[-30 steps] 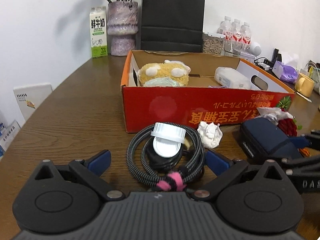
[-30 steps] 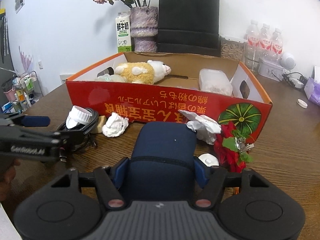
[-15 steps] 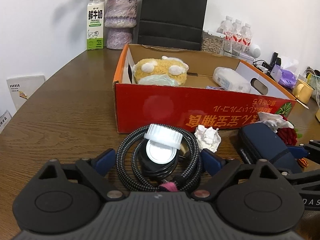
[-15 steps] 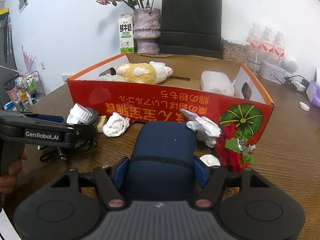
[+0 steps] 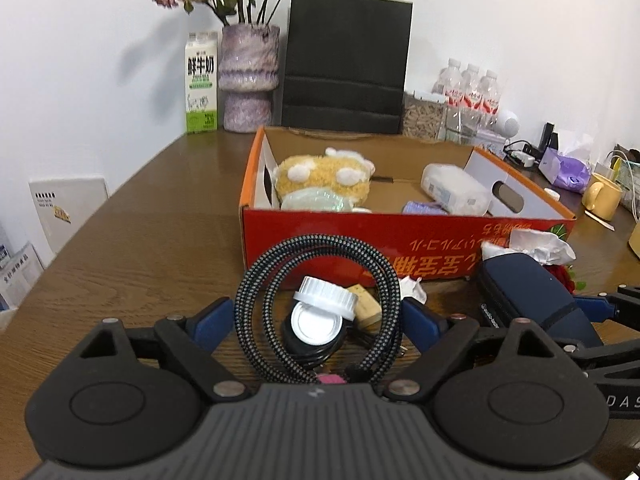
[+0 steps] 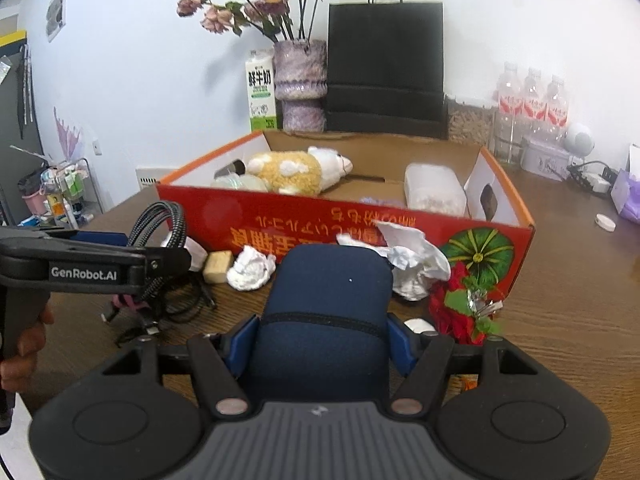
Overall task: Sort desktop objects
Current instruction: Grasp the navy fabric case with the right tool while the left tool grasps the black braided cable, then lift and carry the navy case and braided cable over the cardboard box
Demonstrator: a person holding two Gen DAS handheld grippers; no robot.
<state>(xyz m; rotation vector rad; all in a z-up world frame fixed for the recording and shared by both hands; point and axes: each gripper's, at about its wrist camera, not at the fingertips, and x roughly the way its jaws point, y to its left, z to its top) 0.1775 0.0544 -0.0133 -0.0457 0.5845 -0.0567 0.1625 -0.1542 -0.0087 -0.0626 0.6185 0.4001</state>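
Brown wood-grain counter (image 5: 152, 248) runs back to a white wall, and on it both grippers work just in front of a red cardboard box (image 5: 360, 236). On the left gripper (image 5: 318, 320) the blue fingers (image 5: 212, 318) stand wide, one on each outer side of a coiled braided cable (image 5: 316, 264); the coil stands up tilted between them and the pads look pressed against its flanks, though the contact on the right side is partly hidden. Seen from the right wrist, the same coil (image 6: 160, 220) rises above the left gripper's arm, clear of the counter at its upper loop. Behind the ring of the coil, seen through it, sit a white screw cap (image 5: 325, 299), a white disc on a black puck (image 5: 316, 326) and a small tan block (image 5: 366, 306). The right gripper (image 6: 322, 338) has its fingers (image 6: 240, 340) about half apart and clamped on the near end of a navy zip case (image 6: 328, 300), which lies flat on the counter. Just beyond the case are crumpled white tissues (image 6: 412, 264), a smaller tissue ball (image 6: 250, 270) and a red artificial flower (image 6: 460, 304), all against the box front. Inside the box lie a yellow plush toy (image 6: 296, 170) and a clear plastic tub (image 6: 434, 192). Behind the box stand a milk carton (image 5: 201, 88), a vase of dried roses (image 5: 248, 80), a black paper bag (image 5: 346, 60) and water bottles (image 5: 470, 92).
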